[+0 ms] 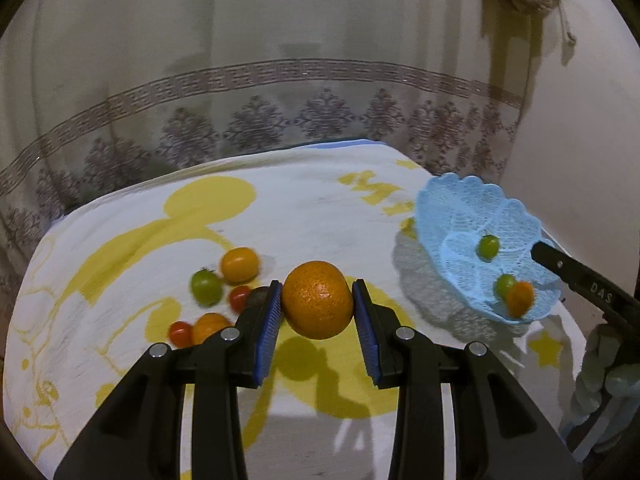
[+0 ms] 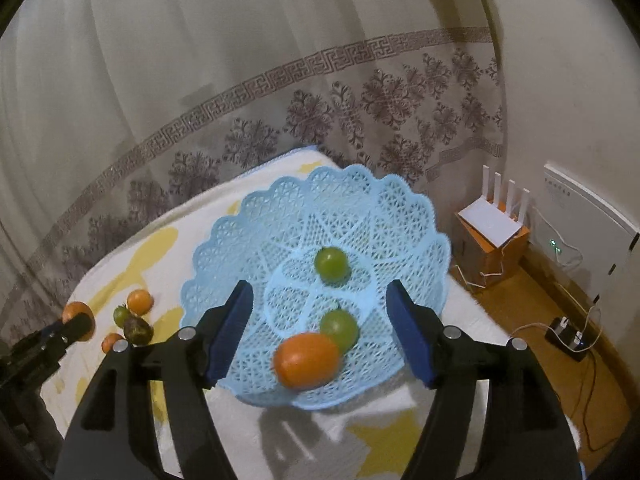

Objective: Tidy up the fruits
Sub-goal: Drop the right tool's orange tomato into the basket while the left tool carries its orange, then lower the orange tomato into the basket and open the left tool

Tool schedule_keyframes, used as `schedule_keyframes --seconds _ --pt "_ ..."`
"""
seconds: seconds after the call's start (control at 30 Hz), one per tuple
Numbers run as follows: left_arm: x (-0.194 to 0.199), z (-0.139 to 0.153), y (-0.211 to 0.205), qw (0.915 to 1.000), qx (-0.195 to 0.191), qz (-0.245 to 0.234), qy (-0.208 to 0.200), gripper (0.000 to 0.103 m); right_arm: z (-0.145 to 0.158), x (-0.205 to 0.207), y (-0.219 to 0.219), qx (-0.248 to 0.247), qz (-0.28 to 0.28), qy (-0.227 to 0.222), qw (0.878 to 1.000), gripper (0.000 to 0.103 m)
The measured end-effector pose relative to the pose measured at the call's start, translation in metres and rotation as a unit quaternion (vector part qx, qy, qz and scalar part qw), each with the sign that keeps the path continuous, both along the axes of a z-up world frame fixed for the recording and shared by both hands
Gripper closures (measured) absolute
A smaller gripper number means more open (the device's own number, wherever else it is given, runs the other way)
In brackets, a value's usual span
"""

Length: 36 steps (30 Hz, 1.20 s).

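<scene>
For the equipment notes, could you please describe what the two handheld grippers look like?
Both match: the left gripper and right gripper have black angular plastic linkage arms with silver round pivot bolts and two flat fingers faced with ribbed blue pads. Seen from the left wrist, the right gripper's finger bears white lettering reading DAS. No cables or sleeves show.

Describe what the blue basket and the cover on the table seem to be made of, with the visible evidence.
Blue basket: probably moulded plastic, matte; its rigid lace-like openwork holds a scalloped bowl shape. Table cover: soft woven fabric, matte, white with yellow print; it drapes over the edge and wrinkles slightly.
</scene>
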State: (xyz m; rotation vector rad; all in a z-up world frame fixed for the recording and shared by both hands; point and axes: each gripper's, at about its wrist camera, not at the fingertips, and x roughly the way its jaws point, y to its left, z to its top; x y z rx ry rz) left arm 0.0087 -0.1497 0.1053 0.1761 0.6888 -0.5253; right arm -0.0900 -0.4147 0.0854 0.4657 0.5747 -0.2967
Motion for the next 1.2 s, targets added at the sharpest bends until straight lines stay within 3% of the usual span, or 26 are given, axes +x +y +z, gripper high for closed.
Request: schedule_keyframes --seconds 0.57,0.9,0.93,1.0,1.2 --pt "-0.019 -0.004 -0.087 0.9958 -0.001 -0.088 0.027 0.067 -0.003 -0.020 -0.045 0.020 -0.061 -0.015 0.998 0.032" --pt "-0.022 -0.013 -0.125 0.9909 0.000 -0.127 0.045 0.066 -0.002 -0.021 -0.051 0.024 -0.065 -0.015 0.997 0.032" --pt "-0.021 -0.014 -0.126 0.9906 -0.001 -0.127 0.049 0.064 -0.002 -0.021 -0.050 0.024 -0.065 -0.015 0.998 0.032" --pt "-0.021 -0.014 -0.124 0.9915 -0.008 -0.122 0.047 0.035 -0.003 -0.020 -0.049 0.024 -0.065 -0.013 0.998 0.032" --pt "-0.016 -0.008 -0.113 0.9940 -0.014 -0.103 0.034 0.035 -0.003 -0.020 -0.047 0.027 -0.065 -0.013 0.997 0.032"
